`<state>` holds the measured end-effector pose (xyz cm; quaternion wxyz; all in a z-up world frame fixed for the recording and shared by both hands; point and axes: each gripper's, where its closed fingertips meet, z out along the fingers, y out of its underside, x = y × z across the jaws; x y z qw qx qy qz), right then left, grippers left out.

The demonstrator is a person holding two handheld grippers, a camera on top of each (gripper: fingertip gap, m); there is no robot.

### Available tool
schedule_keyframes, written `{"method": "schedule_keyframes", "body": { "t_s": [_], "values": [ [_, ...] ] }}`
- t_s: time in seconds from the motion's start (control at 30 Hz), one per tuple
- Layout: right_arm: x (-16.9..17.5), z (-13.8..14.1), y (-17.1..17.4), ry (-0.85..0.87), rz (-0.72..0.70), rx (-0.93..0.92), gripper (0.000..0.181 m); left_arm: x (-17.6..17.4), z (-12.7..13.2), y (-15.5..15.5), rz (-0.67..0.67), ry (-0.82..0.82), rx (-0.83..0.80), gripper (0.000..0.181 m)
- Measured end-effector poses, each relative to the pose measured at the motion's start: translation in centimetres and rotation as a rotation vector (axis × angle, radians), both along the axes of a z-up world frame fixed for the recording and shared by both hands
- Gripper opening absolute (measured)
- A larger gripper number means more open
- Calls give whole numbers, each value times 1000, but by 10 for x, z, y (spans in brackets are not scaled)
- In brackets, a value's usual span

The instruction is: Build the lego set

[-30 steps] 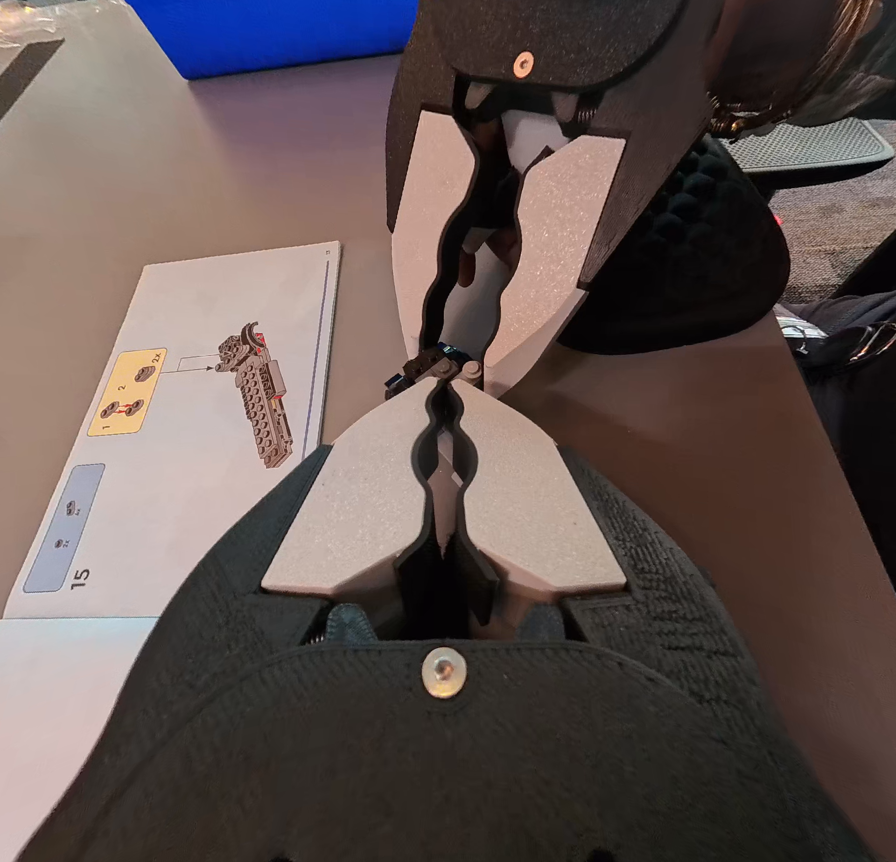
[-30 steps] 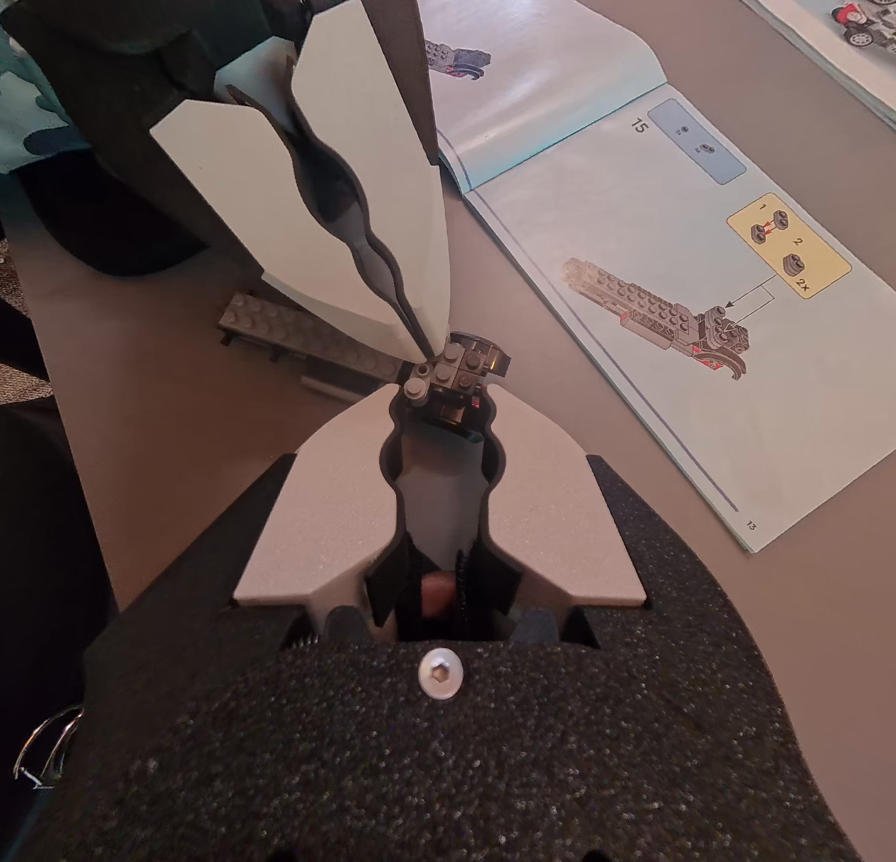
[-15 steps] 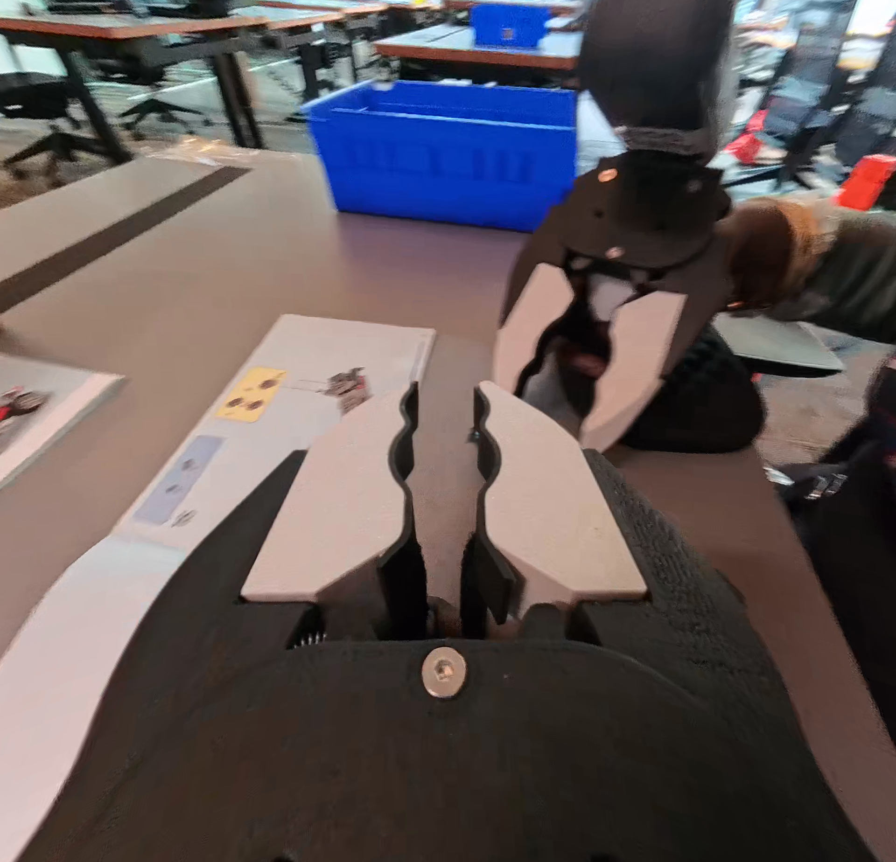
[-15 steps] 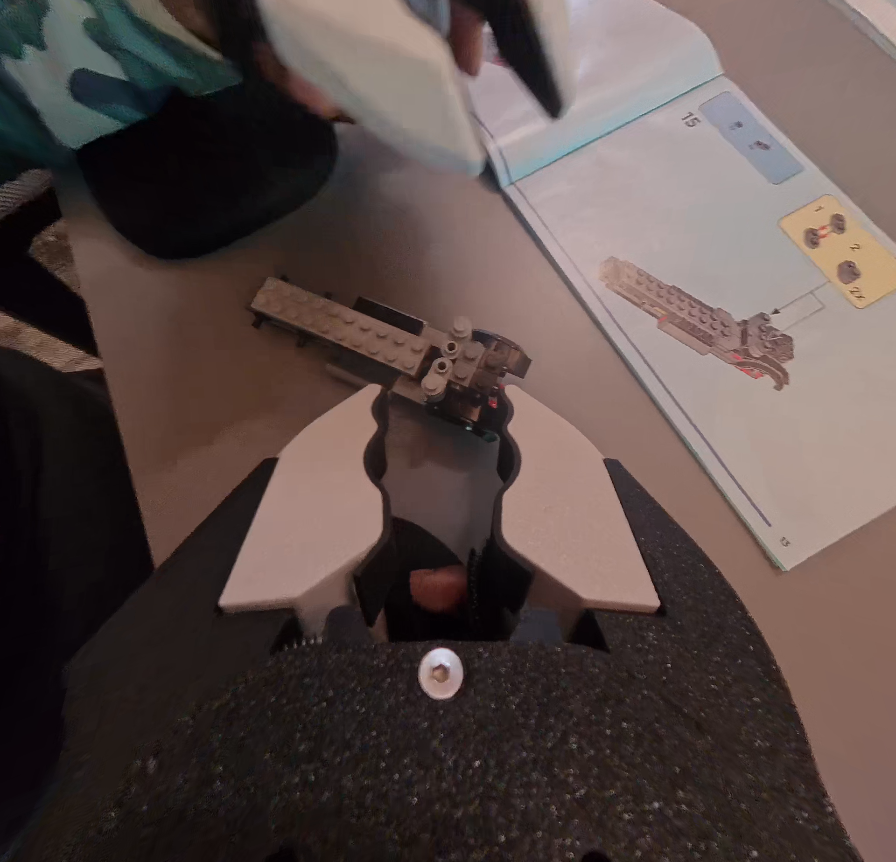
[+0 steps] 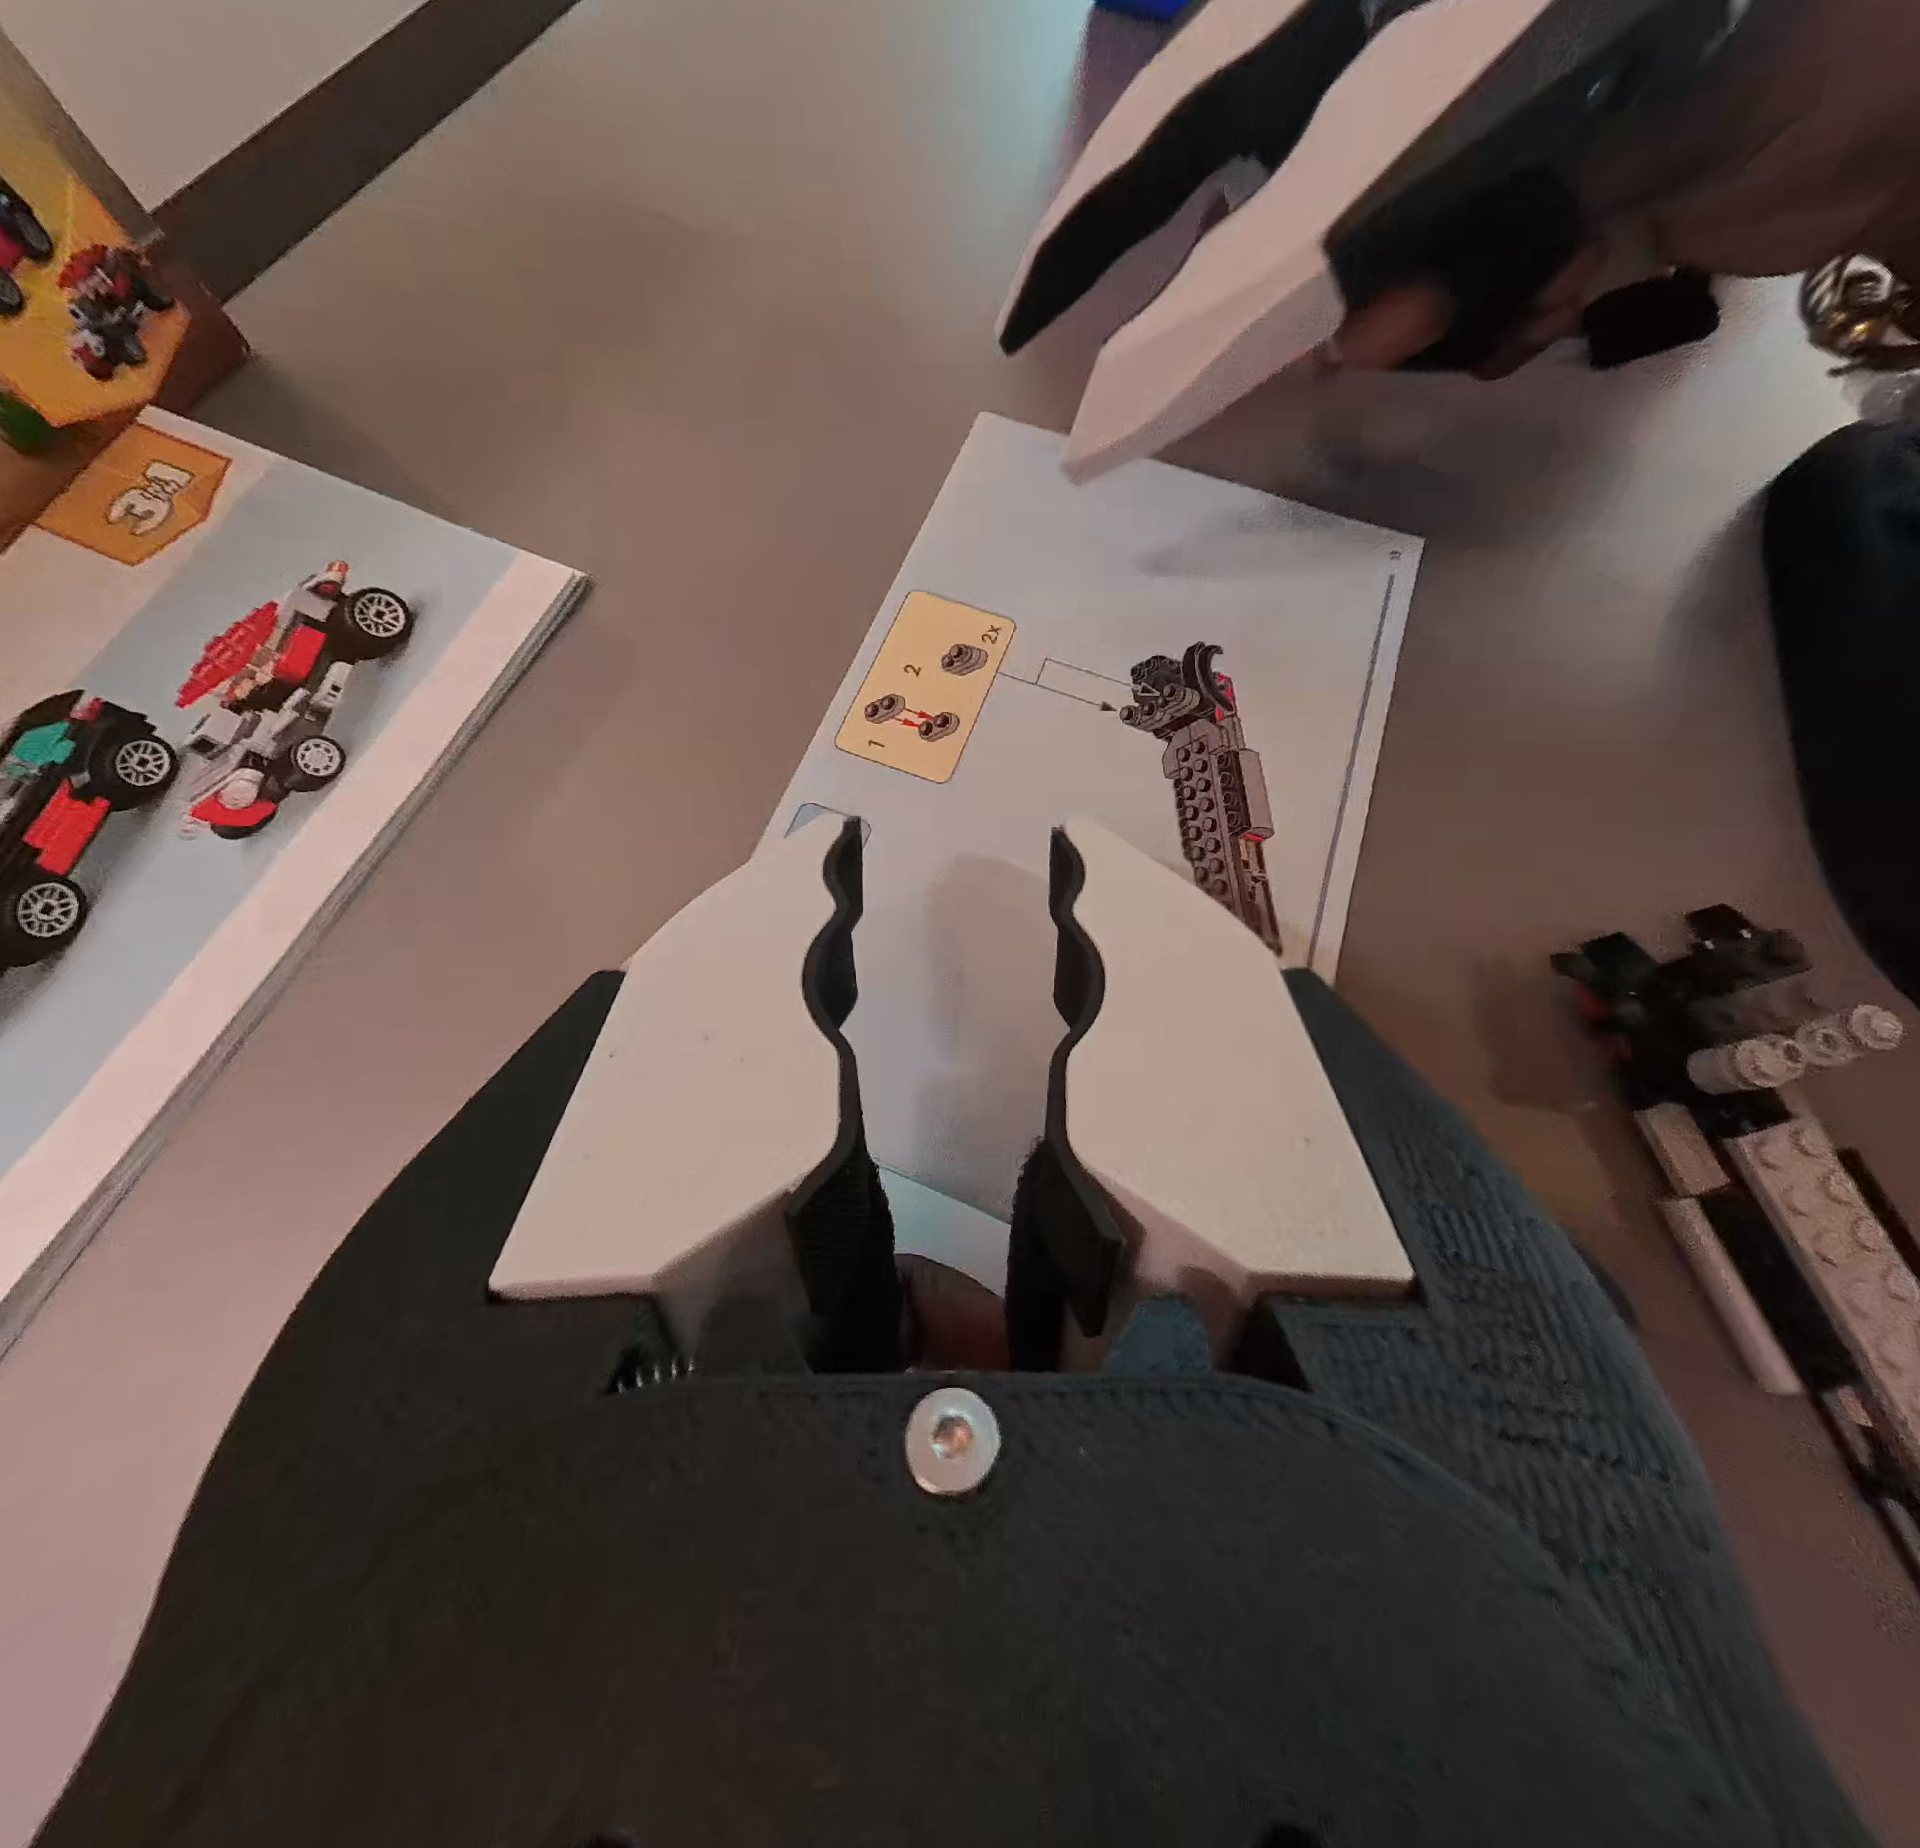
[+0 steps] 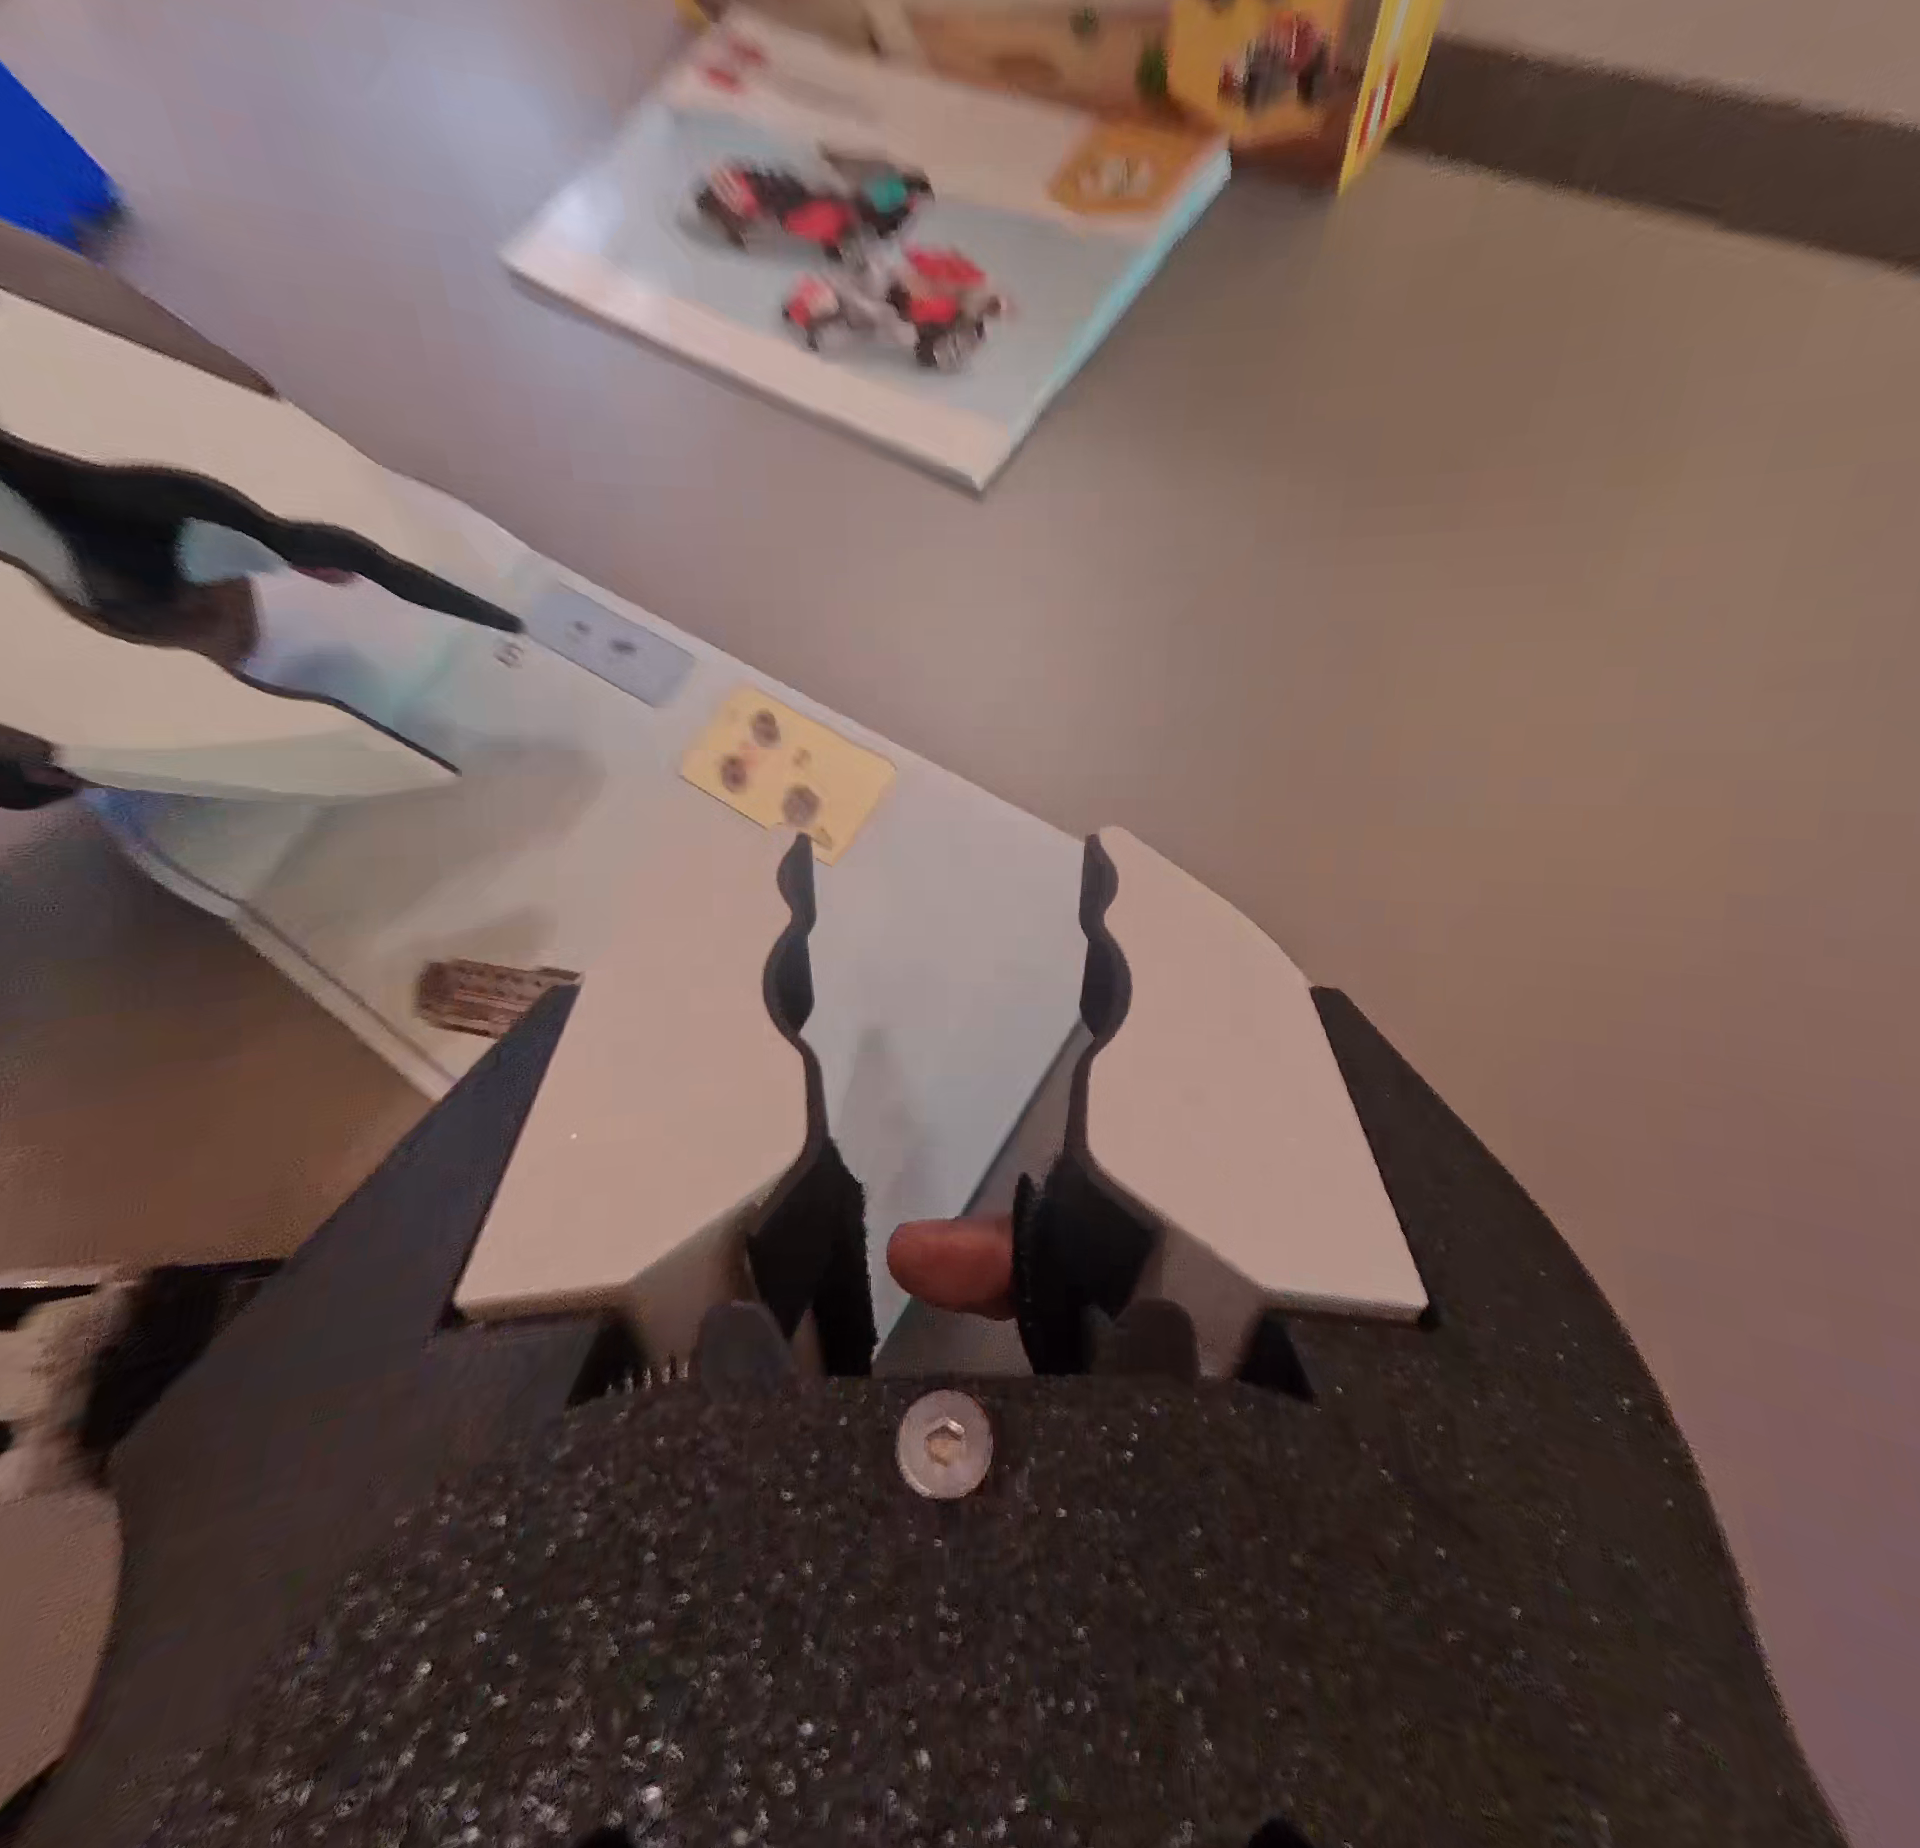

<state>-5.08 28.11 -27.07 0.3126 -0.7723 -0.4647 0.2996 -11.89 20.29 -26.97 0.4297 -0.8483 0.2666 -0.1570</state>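
My left gripper hangs over the near end of the open instruction booklet, jaws wide, nothing between them. My right gripper is over the same booklet's edge, jaws wide and empty too; in the left wrist view it sits above the booklet's far corner. The grey lego build lies on the table just right of the booklet, ungripped. A closed manual lies left of the booklet
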Motion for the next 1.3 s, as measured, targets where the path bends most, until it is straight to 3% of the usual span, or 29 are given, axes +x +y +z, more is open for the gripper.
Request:
{"method": "schedule_keyframes", "body": {
  "t_s": [0.1, 0.2, 0.4, 0.5, 0.67, 0.77, 0.83, 0.93, 1.03, 1.13, 1.3],
  "values": [
    [6, -29, -2, -76, 11, 54, 53, 2, -14, -4, -13, 13, 7, 35],
    [10, -31, 5, -107, -9, 152, 51, 2, -22, -7, -36, 57, -13, 34],
    [10, -31, 10, -73, -52, 115, 49, 5, -32, -11, -64, 96, -62, 32],
    [10, -31, 10, -75, -55, 126, 36, 4, -32, -11, -61, 81, -78, 31],
    [7, -6, 8, 25, -9, 242, 5, 4, -32, -10, -53, 71, -85, 29],
    [-5, 15, -13, 138, 118, 255, 2, 0, -28, -7, -18, 53, -65, 28],
    [-10, 22, -25, 168, 190, 270, 1, 0, -9, 2, 44, -53, 16, 26],
    [-16, 31, -42, 195, 298, 340, 1, 11, 38, 10, 128, -474, 91, 25],
    [-20, 38, -56, 223, 383, 395, 1, 19, 61, 14, 171, -936, -26, 18],
    [-22, 43, -70, 272, 468, 430, 1, 20, 64, 15, 186, -1275, -180, 13],
    [-23, 57, -92, 387, 583, 497, 1, 28, 46, 9, 172, -1307, -333, 13]
  ]
}}
